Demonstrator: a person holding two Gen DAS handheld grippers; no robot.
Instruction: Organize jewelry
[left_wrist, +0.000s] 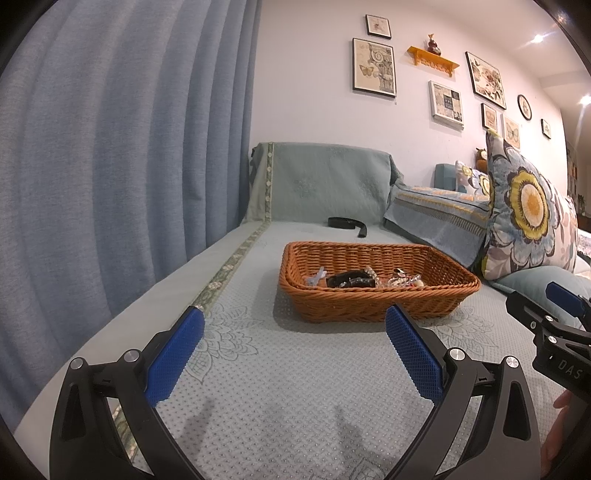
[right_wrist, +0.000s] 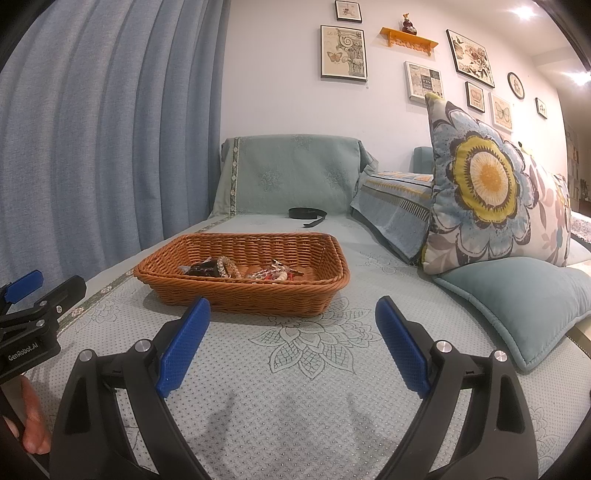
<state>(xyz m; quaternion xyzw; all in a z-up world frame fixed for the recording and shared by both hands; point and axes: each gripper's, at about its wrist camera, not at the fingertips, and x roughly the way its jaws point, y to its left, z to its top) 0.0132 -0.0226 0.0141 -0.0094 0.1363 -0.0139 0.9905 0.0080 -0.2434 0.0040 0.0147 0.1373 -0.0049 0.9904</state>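
Note:
A brown wicker basket (left_wrist: 373, 301) sits on the green sofa cover and also shows in the right wrist view (right_wrist: 258, 295). Inside lies a heap of jewelry (left_wrist: 364, 279): a dark piece, clear beads, small colourful bits, also seen in the right wrist view (right_wrist: 240, 271). My left gripper (left_wrist: 293, 321) is open and empty, a little short of the basket's near wall. My right gripper (right_wrist: 293, 315) is open and empty, just before the basket's near right corner. Each gripper shows at the edge of the other's view.
A black strap (left_wrist: 347, 223) lies on the seat behind the basket. Flowered cushions (right_wrist: 491, 184) and a teal cushion (right_wrist: 524, 302) stand to the right. A blue curtain (left_wrist: 110, 166) hangs on the left. The sofa's backrest (right_wrist: 291, 173) stands behind.

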